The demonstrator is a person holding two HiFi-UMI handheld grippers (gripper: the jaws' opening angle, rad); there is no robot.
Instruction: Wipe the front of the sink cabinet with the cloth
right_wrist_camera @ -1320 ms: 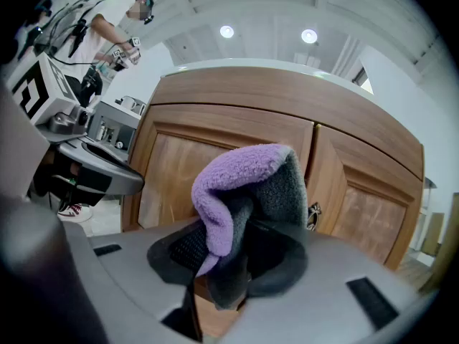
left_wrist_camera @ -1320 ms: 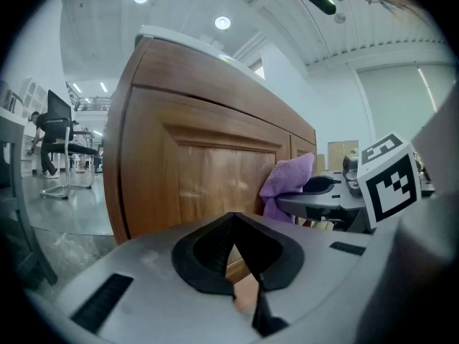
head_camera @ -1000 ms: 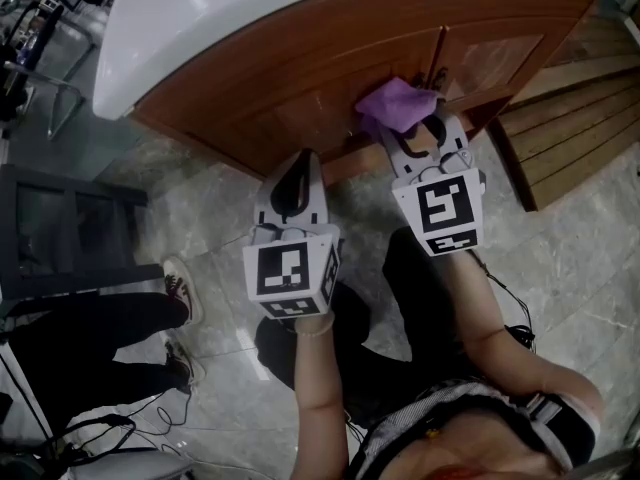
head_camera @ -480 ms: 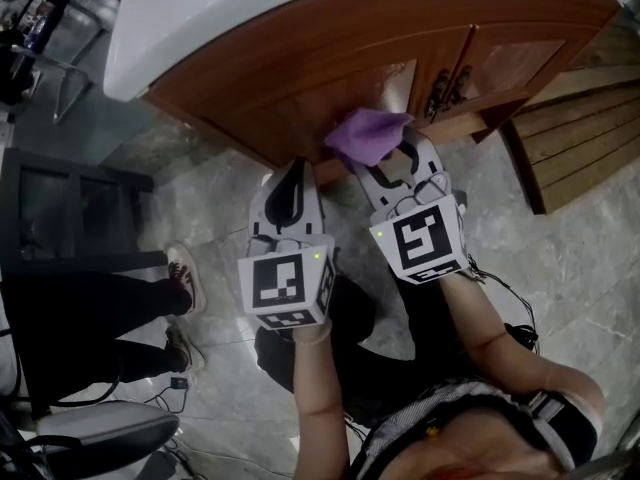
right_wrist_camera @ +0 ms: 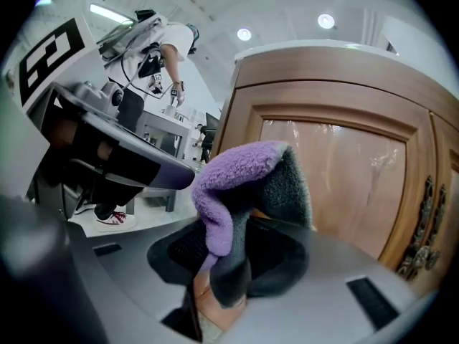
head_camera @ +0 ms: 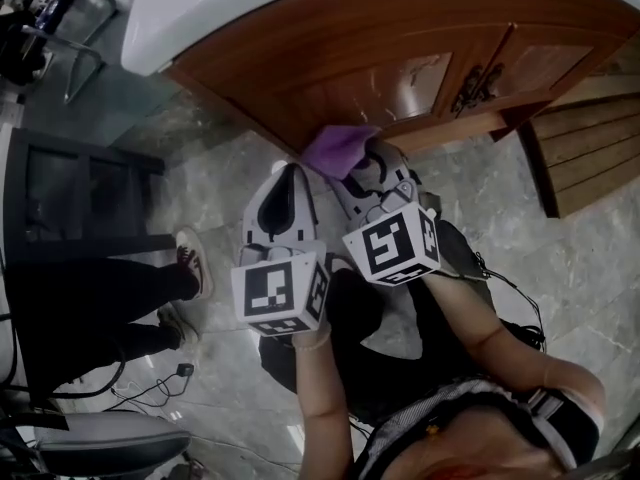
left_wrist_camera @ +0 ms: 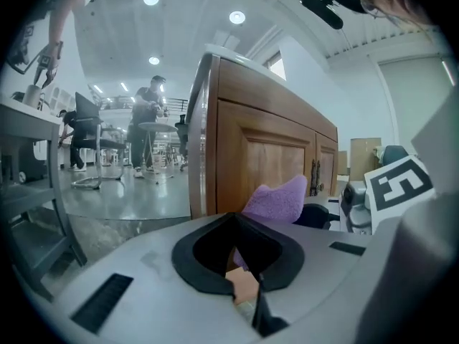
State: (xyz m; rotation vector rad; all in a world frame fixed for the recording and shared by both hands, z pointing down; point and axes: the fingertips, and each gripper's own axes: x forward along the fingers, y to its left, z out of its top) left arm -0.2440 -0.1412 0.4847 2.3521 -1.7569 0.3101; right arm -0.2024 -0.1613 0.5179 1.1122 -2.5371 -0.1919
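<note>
The purple cloth (head_camera: pixel 338 148) is pressed against the lower left part of the brown wooden sink cabinet (head_camera: pixel 400 38), near its left corner. My right gripper (head_camera: pixel 360 161) is shut on the cloth. In the right gripper view the cloth (right_wrist_camera: pixel 240 185) bulges up out of the jaws, purple on one side and grey on the other, in front of the left door panel (right_wrist_camera: pixel 337 178). My left gripper (head_camera: pixel 291 173) hangs just left of it with its jaws shut on nothing, short of the cabinet. The left gripper view shows the cloth (left_wrist_camera: pixel 278 198) ahead by the cabinet (left_wrist_camera: pixel 265 156).
Metal door handles (head_camera: pixel 475 76) sit to the right of the cloth. A white countertop (head_camera: pixel 200 8) overhangs the cabinet. A bystander's legs and sneakers (head_camera: pixel 185 263) and a dark chair frame (head_camera: pixel 70 198) stand at the left. Wooden slats (head_camera: pixel 590 158) lie at the right; cables trail on the marble floor.
My right gripper has slid the cloth leftward and down along the cabinet front, from beside the handles to the left door's lower corner. The left gripper stayed beside it, shut.
</note>
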